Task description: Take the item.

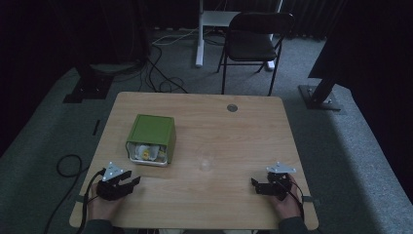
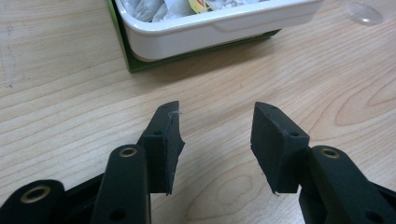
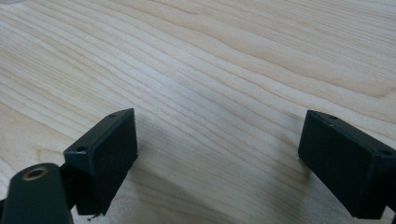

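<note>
green box (image 1: 152, 130), white packets (image 1: 146, 152) inside

No text, label or number can be read — the packets in the green box (image 1: 151, 139) are too blurred.

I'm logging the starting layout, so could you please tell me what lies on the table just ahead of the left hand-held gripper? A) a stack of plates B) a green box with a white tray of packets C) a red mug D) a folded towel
B: the green box with its white tray lies just beyond the open left hand-held gripper.
</note>
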